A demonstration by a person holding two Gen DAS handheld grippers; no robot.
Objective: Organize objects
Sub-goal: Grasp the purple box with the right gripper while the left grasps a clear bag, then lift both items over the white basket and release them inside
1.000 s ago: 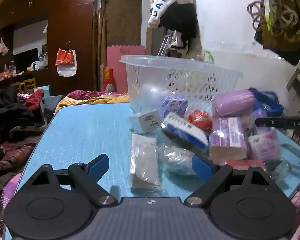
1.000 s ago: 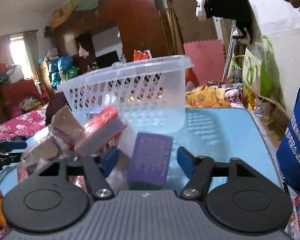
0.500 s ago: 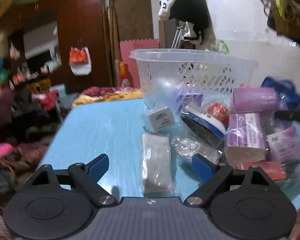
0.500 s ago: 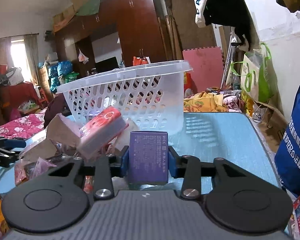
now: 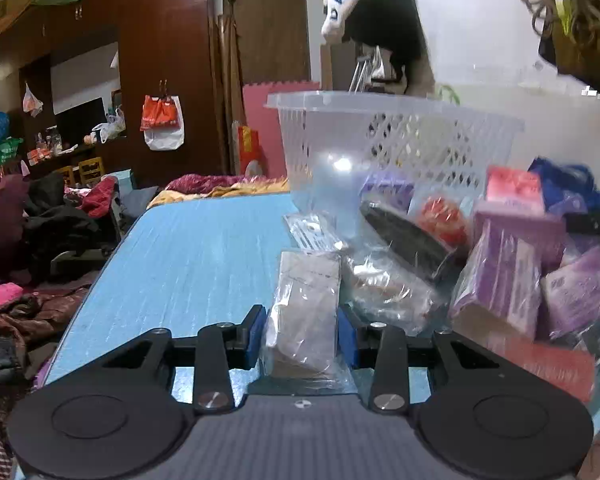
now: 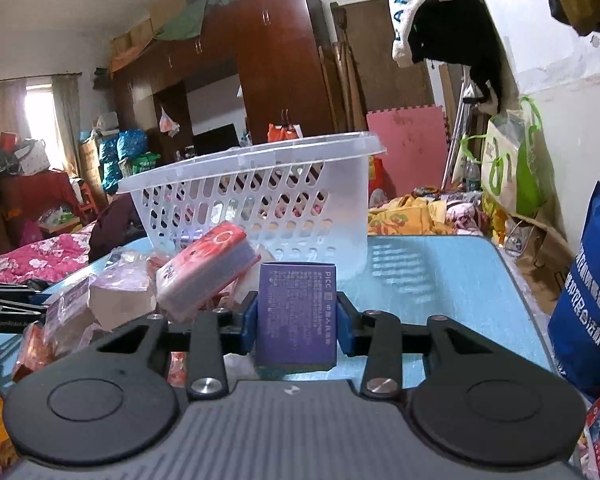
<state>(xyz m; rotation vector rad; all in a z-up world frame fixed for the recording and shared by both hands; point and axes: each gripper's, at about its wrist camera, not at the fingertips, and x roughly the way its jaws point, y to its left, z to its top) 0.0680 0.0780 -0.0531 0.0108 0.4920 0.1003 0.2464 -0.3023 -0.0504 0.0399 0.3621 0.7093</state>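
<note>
Left wrist view: my left gripper (image 5: pixel 303 334) is clamped on a flat pale packet (image 5: pixel 306 312) in crinkly clear film, lying on the ribbed blue table (image 5: pixel 204 264). At 1 o'clock, a translucent slotted basket (image 5: pixel 400 136); at 3 o'clock, film-wrapped purple packs (image 5: pixel 504 276).

Right wrist view: my right gripper (image 6: pixel 297 322) squeezes a matte purple box (image 6: pixel 296 314), upright, printed. Only here: a red-and-white pack (image 6: pixel 208 268) at 10 o'clock, and the basket's far side.

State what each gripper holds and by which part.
The left gripper is shut on the plastic-wrapped white packet, pads on its long sides near its near end. The right gripper is shut on the purple box, pads on its two side faces.
</note>
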